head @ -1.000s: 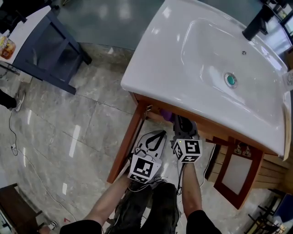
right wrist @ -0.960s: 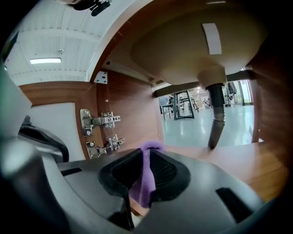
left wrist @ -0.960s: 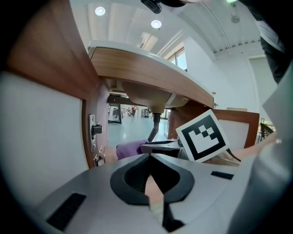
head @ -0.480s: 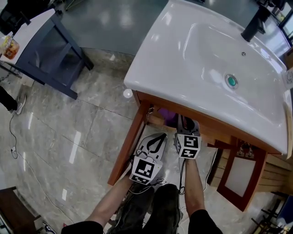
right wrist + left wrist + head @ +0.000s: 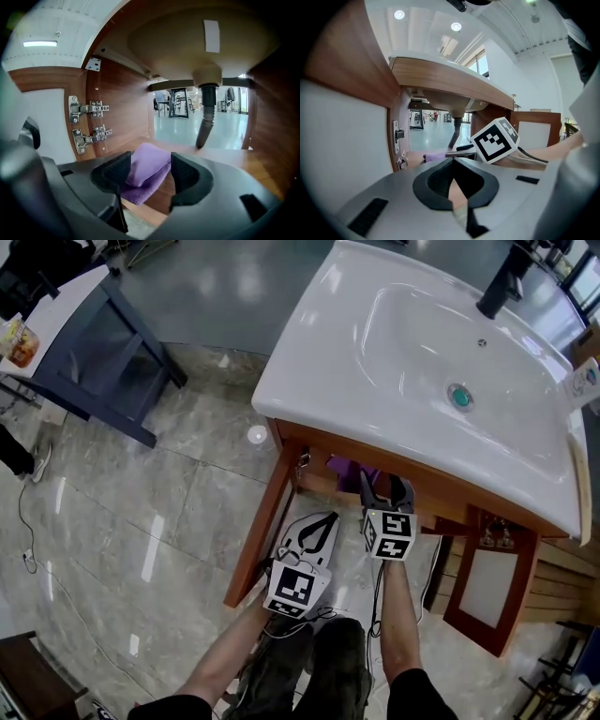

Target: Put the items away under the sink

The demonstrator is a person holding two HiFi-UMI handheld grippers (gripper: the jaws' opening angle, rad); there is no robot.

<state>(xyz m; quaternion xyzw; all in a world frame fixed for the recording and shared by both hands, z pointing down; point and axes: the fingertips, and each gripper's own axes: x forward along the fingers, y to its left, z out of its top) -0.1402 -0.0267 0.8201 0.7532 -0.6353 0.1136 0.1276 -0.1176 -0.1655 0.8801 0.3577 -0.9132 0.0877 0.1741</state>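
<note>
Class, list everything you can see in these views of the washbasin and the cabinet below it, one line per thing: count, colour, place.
Basin: one, white, on top of the cabinet.
Faucet: one, black, at the basin's far edge.
Drain plug: one, teal, in the bowl.
Cabinet: one, reddish-brown wood, under the basin.
Cloth: one, purple, folded, on the cabinet floor.
Drain pipe: one, dark, under the bowl.
Hinges: two, metal, on the cabinet's left wall.
Table: one, dark blue, far left.
Left hand-held gripper: one, pale grey, jaws shut, before the cabinet.
Right hand-held gripper: one, dark, jaws open, empty, at the cabinet opening.
</note>
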